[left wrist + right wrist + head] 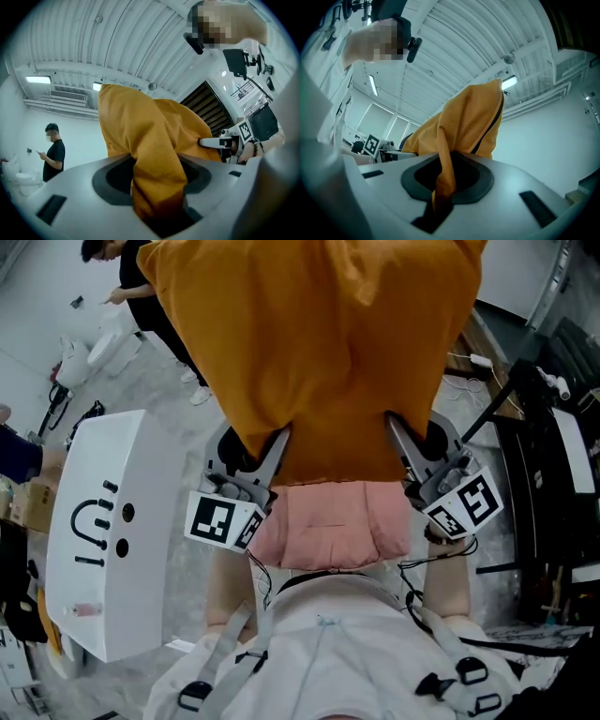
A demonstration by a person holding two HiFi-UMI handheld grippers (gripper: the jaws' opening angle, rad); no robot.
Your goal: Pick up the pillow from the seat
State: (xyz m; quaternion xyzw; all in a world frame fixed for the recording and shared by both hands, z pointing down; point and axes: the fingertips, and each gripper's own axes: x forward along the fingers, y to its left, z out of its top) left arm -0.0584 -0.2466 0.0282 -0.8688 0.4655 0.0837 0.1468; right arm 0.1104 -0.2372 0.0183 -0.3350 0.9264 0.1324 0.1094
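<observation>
The pillow point(319, 352) is a large orange cushion, lifted up in front of me and filling the top of the head view. My left gripper point(277, 442) is shut on its lower left corner and my right gripper point(398, 432) on its lower right corner. In the left gripper view a thick fold of the orange pillow point(150, 150) is bunched between the jaws of the left gripper point(157, 187). The right gripper view shows a thinner fold of the pillow point(473, 122), with a dark zip line, pinched in the right gripper point(443, 183). Under the pillow lies a pink seat cushion point(328, 526).
A white moulded object with a black face drawing point(112, 531) stands at the left. A person in black point(122, 277) stands further off at the top left. Black stands and cables point(544, 474) crowd the right side. The floor is grey.
</observation>
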